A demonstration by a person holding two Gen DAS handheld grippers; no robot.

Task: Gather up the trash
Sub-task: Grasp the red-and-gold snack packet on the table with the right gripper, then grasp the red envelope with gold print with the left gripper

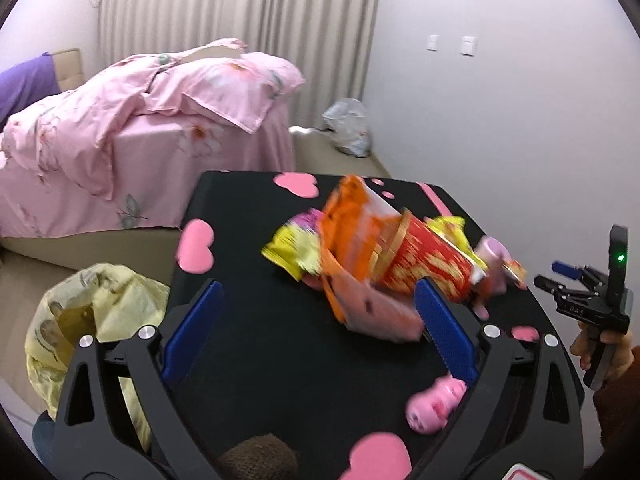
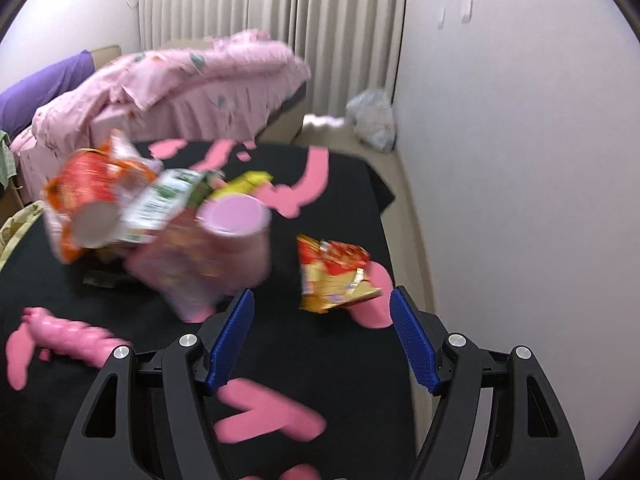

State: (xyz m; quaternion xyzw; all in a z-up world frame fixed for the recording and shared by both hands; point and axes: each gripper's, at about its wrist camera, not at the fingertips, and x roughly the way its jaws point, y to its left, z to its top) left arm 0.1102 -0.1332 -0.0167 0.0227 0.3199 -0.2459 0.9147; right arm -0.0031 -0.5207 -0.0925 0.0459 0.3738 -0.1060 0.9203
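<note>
Fingers (image 1: 446,326) apart; blurred wrapper heap (image 1: 376,252)

The right gripper (image 2: 322,320) hangs with its blue pads spread wide and nothing between them, above a black surface (image 2: 360,208) patterned with pink shapes. Just ahead of it lies a crumpled red-and-gold wrapper (image 2: 334,274). To the left sits a blurred heap: a pink cup (image 2: 236,236), a green-and-white carton (image 2: 168,204) and a red-and-orange tube (image 2: 86,196). A pink toy (image 2: 74,338) lies at lower left.
</note>
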